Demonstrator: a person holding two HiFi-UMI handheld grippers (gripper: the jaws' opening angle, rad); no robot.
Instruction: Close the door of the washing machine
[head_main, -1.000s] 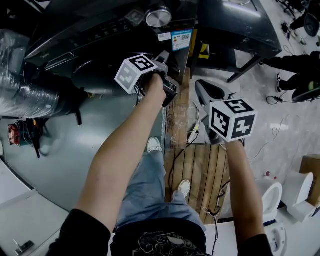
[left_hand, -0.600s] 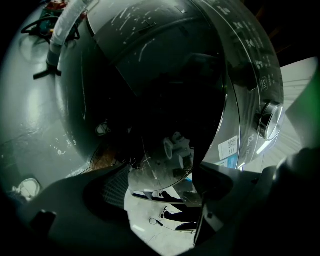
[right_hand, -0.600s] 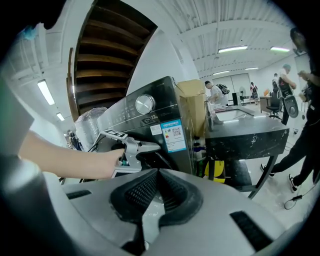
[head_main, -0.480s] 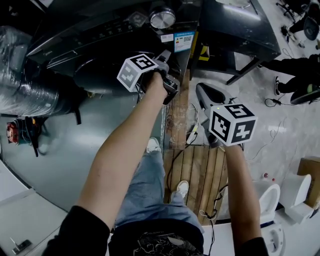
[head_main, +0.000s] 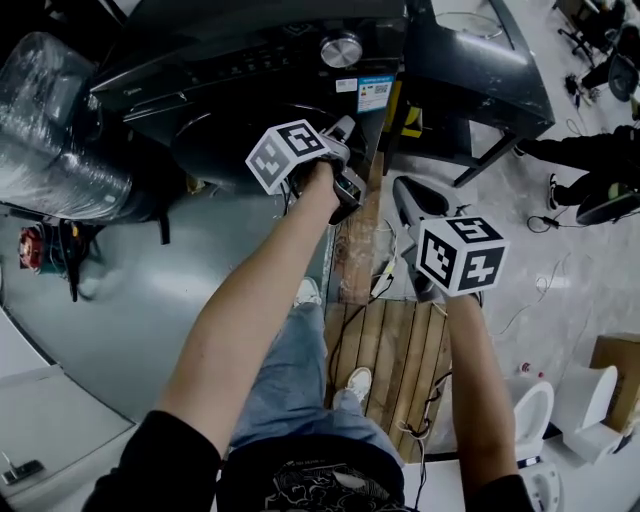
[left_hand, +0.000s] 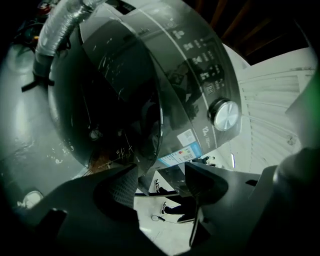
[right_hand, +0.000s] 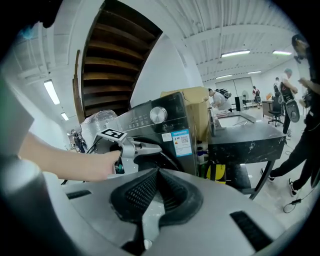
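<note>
The dark washing machine (head_main: 230, 70) stands ahead, with a silver knob (head_main: 341, 48) on its panel. Its round glass door (left_hand: 115, 100) fills the left gripper view and seems to lie against the machine's front. My left gripper (head_main: 345, 135) hovers at the door's right edge. Its jaws (left_hand: 162, 187) stand apart and are closing, and no pad presses on anything. My right gripper (head_main: 405, 190) hangs lower right of the door, off the machine. Its pads (right_hand: 150, 192) meet with nothing between them, and the left gripper (right_hand: 127, 147) shows beyond them.
A dark table (head_main: 480, 60) stands right of the machine. A foil-wrapped duct (head_main: 50, 130) lies at the left. The person's feet rest by a wooden pallet (head_main: 395, 350) with cables. Another person's legs (head_main: 590, 150) are at the far right. White fixtures (head_main: 535, 415) sit lower right.
The head view has tipped, so more of the machine's top shows. Both grippers have risen slightly and stay near the door's right edge.
</note>
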